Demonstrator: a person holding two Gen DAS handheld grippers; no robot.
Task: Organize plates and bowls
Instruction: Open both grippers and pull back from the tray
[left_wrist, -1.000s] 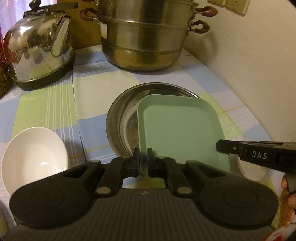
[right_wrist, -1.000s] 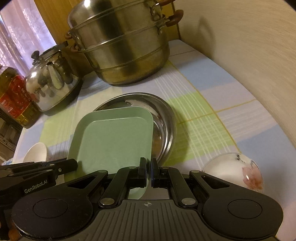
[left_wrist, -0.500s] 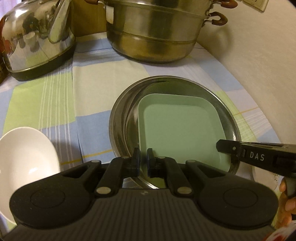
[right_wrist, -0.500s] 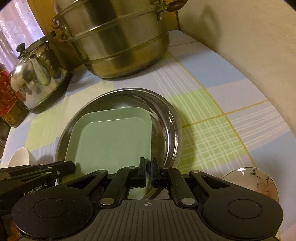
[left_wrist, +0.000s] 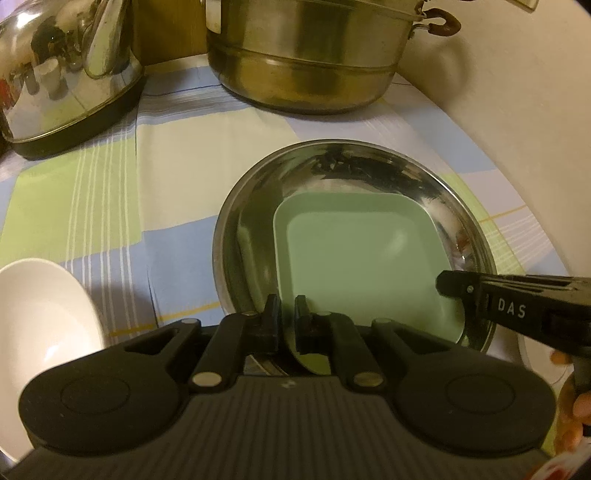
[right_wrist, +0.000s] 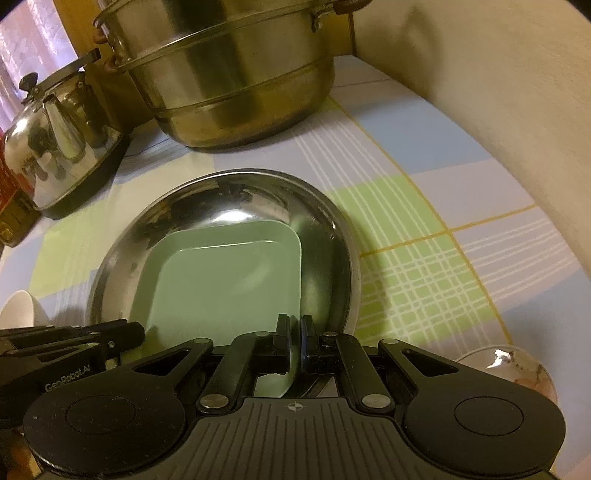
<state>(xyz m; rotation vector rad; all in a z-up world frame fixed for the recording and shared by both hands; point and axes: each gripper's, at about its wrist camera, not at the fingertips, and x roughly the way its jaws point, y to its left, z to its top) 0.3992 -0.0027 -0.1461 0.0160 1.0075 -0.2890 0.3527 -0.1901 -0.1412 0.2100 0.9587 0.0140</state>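
Note:
A square pale green plate (left_wrist: 358, 254) (right_wrist: 225, 280) lies inside a round steel basin (left_wrist: 373, 162) (right_wrist: 229, 192) on the checked tablecloth. My left gripper (left_wrist: 285, 314) is shut on the plate's near left rim. My right gripper (right_wrist: 294, 332) is shut on the plate's near right rim; it also shows at the right of the left wrist view (left_wrist: 443, 288). A white bowl (left_wrist: 40, 325) (right_wrist: 22, 308) sits left of the basin. A flowered white bowl (right_wrist: 513, 369) sits at the near right.
A large stacked steel steamer pot (left_wrist: 310, 51) (right_wrist: 229, 74) stands behind the basin. A steel kettle (left_wrist: 62, 66) (right_wrist: 59, 140) stands at the back left. A cream wall (right_wrist: 498, 92) borders the table on the right. Red-labelled bottles (right_wrist: 9, 192) stand at far left.
Both grippers have lowered the green plate from a tilted hold above the basin down into it. It now lies inside the basin, and both wrist cameras have moved closer to the table.

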